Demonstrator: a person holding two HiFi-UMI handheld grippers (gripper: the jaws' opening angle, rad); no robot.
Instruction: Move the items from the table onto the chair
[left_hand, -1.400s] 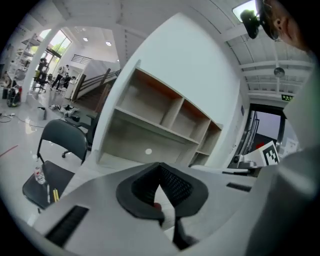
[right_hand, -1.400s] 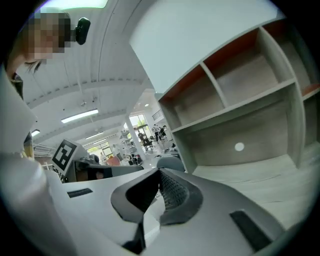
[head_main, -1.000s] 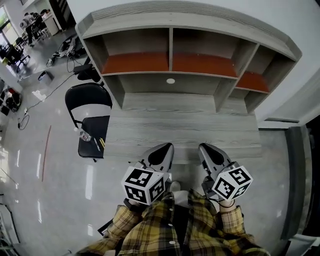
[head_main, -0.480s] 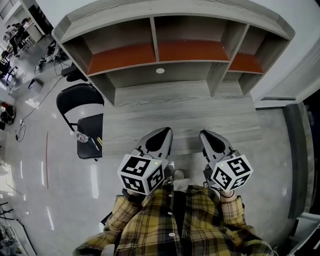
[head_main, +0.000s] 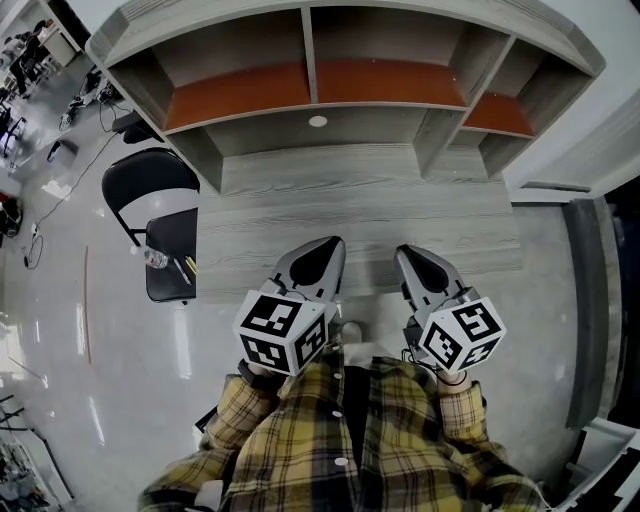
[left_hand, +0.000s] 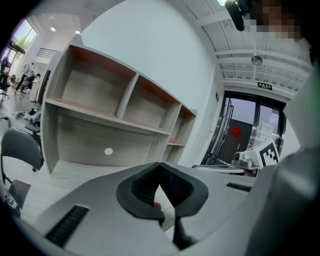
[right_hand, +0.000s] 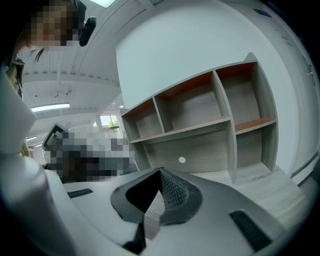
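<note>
The grey wooden table (head_main: 370, 210) shows a bare top. Left of it stands a black chair (head_main: 150, 185), and on its seat lie a small clear bottle (head_main: 153, 259) and a couple of pens (head_main: 187, 268). My left gripper (head_main: 326, 244) hovers over the table's near edge, its jaws shut with nothing between them, as the left gripper view (left_hand: 160, 165) also shows. My right gripper (head_main: 405, 251) hangs beside it over the same edge, shut and empty (right_hand: 160, 171). The chair (left_hand: 20, 150) appears at the left edge of the left gripper view.
A hutch of open shelves (head_main: 320, 80) with orange-brown boards stands on the back of the table. Glossy floor (head_main: 100, 350) surrounds the chair, with cables and gear (head_main: 60, 150) at the far left. A glass door (left_hand: 235, 135) lies to the right.
The head view has shifted, so the table and chair sit a little further left and higher in the picture. My left gripper has drifted slightly left. Both grippers stay shut over the near edge.
</note>
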